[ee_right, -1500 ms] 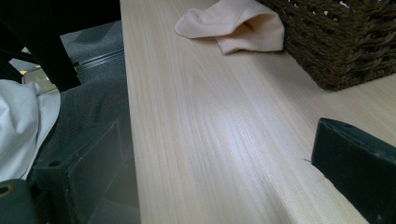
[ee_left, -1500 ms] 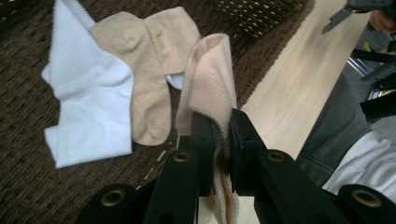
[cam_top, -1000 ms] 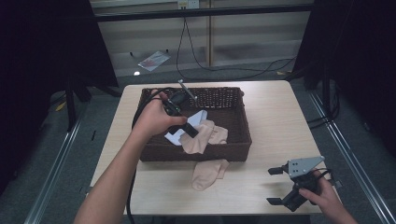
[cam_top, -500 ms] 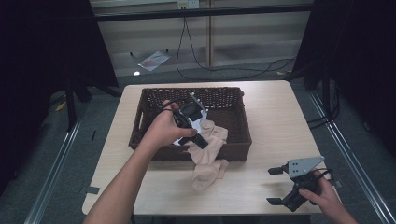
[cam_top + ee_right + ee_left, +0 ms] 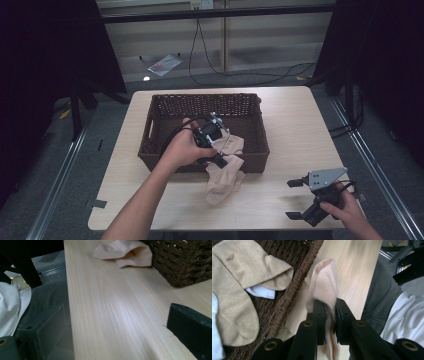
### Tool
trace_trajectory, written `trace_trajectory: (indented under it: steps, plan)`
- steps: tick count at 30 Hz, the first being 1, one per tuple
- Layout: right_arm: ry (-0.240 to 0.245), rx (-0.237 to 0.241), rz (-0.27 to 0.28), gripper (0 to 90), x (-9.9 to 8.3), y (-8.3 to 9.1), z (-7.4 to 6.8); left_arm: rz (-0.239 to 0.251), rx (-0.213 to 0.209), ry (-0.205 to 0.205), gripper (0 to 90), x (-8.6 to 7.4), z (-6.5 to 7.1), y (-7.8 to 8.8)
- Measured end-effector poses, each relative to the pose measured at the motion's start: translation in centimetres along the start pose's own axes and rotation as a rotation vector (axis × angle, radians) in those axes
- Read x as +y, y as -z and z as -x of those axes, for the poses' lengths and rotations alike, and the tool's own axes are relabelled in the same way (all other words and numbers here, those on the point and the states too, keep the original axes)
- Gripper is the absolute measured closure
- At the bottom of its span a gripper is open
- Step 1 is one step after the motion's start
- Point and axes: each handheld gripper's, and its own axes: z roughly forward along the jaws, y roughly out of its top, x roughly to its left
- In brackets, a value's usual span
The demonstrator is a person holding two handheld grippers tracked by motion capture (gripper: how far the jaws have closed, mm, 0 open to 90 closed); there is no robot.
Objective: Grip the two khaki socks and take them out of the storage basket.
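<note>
Basket (image 5: 260,131) is standing mid-table, and the left gripper (image 5: 223,159) is pinching a pink sock (image 5: 223,181) draping over its near wall, far from the right gripper (image 5: 297,199), which is resting open. Jaws are clamping the sock (image 5: 323,287), its length running straight ahead. Sock (image 5: 125,251) is lying beyond the spread jaws.

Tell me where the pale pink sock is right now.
In the high view the pale pink sock hangs over the wicker basket's near rim onto the table, pinched in the left tool just outside the basket's front wall.
</note>
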Motion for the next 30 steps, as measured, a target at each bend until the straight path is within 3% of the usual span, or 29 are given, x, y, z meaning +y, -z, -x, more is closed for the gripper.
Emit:
trace_trajectory:
  steps: [9, 11, 12, 13, 15, 17, 20, 23, 30]
  plan:
    - [-0.001, -0.003, 0.002, 1.2, 0.0, 0.0, 0.0, -0.011, -0.016, -0.010, 80.5, -0.5, -0.1, -1.4]
    - [-0.001, -0.006, 0.000, 1.2, 0.0, 0.0, 0.0, 0.006, -0.009, -0.010, 78.9, -0.7, -0.1, -1.7]
    - [-0.001, -0.006, 0.000, 1.3, 0.0, 0.0, 0.0, 0.005, 0.005, -0.027, 76.3, -0.7, -0.2, -1.8]
    - [0.000, -0.005, -0.001, 1.2, 0.0, 0.0, 0.0, 0.026, 0.017, -0.022, 67.6, -0.8, -0.1, -1.9]
    - [0.003, -0.004, 0.000, 1.2, 0.0, 0.0, 0.0, 0.022, 0.010, -0.003, 52.8, -1.0, -0.2, -2.1]
    - [0.003, -0.002, 0.000, 1.2, 0.0, -0.1, 0.1, 0.032, 0.017, -0.020, 44.7, -1.1, -0.1, -2.2]
    - [0.001, 0.001, 0.000, 1.3, 0.0, -0.1, 0.1, 0.038, 0.016, -0.014, 34.8, -1.4, 0.2, -2.3]
    - [0.002, -0.001, -0.001, 1.2, 0.0, -0.1, 0.0, 0.041, 0.011, -0.026, 28.1, -1.9, 0.6, -2.5]
    - [0.000, -0.003, -0.003, 1.2, 0.0, -0.1, 0.0, 0.035, 0.009, -0.043, 24.2, -3.4, 1.0, -3.5]
